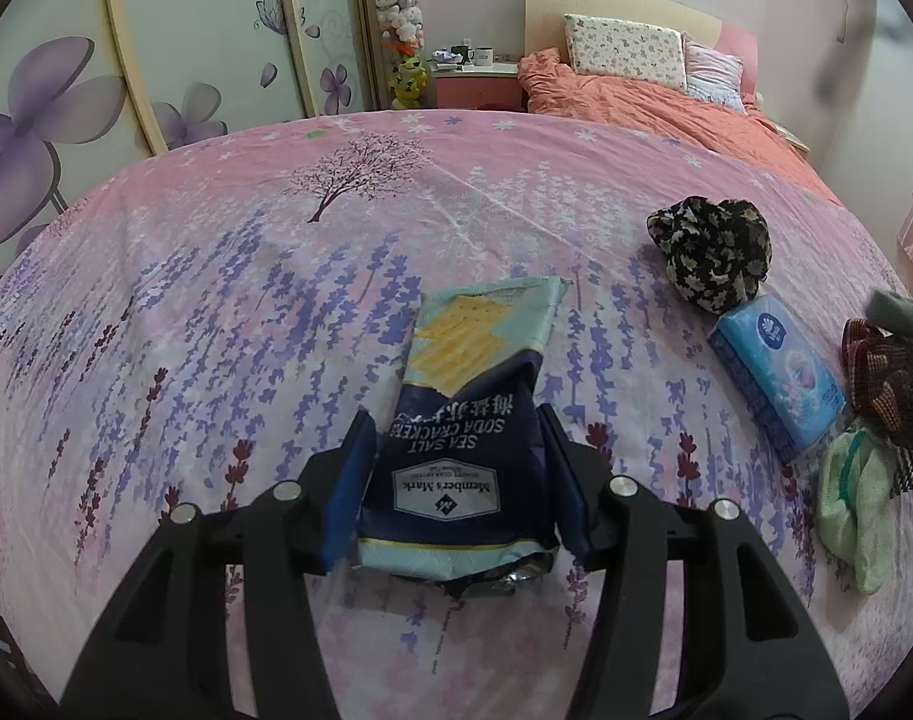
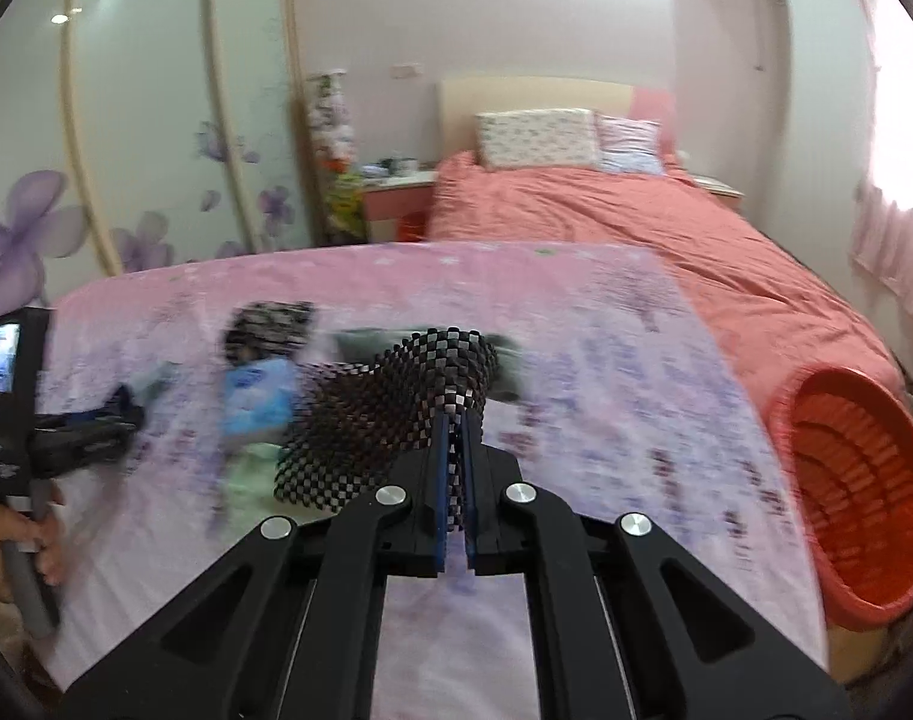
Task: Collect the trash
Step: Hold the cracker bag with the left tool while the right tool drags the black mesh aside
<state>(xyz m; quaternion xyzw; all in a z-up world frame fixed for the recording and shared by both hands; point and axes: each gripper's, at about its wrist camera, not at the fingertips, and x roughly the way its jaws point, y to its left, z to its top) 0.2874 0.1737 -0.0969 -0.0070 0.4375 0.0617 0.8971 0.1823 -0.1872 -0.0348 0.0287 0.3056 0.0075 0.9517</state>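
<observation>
**Gripping a cracker bag and a checkered cloth**

Clamping the soda cracker bag [image 1: 456,450] between its blue pads, the left hand-held gripper [image 1: 459,420] stands about half open over the pink bed sheet [image 1: 216,300]. A tissue pack [image 1: 774,372] and a floral cloth [image 1: 711,255] lie nearby. The right hand-held gripper [image 2: 454,420] is pinched tight on a checkered cloth [image 2: 396,408]. A red basket [image 2: 852,480] sits beside the bed.
</observation>
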